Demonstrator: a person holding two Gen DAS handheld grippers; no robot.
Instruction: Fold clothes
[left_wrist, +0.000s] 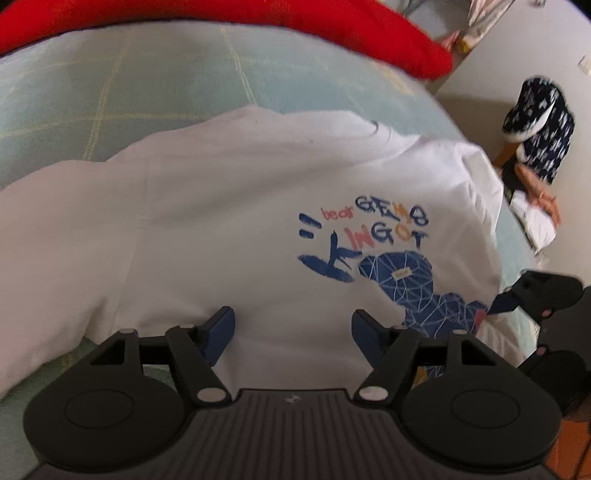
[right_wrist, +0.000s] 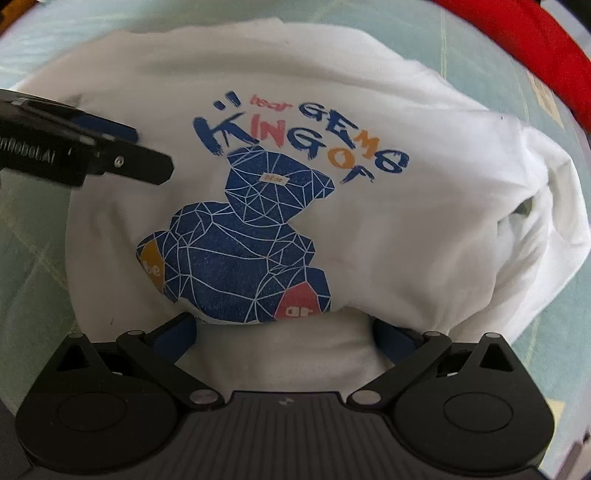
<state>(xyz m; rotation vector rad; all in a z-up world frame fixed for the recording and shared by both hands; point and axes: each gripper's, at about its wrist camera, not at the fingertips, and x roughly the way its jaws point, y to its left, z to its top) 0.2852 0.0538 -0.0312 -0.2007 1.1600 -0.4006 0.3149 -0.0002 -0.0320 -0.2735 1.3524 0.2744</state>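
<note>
The white T-shirt (right_wrist: 369, 229) lies on the pale green checked bed sheet (left_wrist: 110, 92), print side up, already gathered into a thick bundle rather than spread flat — on its right side in the right wrist view the cloth is doubled into stacked folds, which suggests the sleeves or sides have been turned in and a last fold or a smoothing pass is what remains. The left gripper (left_wrist: 293, 325) hovers low over the plain white part of the shirt with its blue-padded fingers spread wide and nothing between them, probably placed to press or pinch the near edge. The right gripper (right_wrist: 284, 328) sits at the hem end just below the blue bear print (right_wrist: 240, 251), its fingers also wide apart; the cloth bulges up between them and hides the tips, so whether they touch the fabric is hard to say. The two tools flank the bundle from either side, a sensible stance for lifting or tucking both ends together. The left wrist view alone shows the red cushion (left_wrist: 221, 22) at the far edge of the bed and some dark patterned clothing (left_wrist: 539, 125) on the floor beyond — while the right wrist view alone shows the whole bear print, the layered folds, and the left gripper reaching in from the side.
</note>
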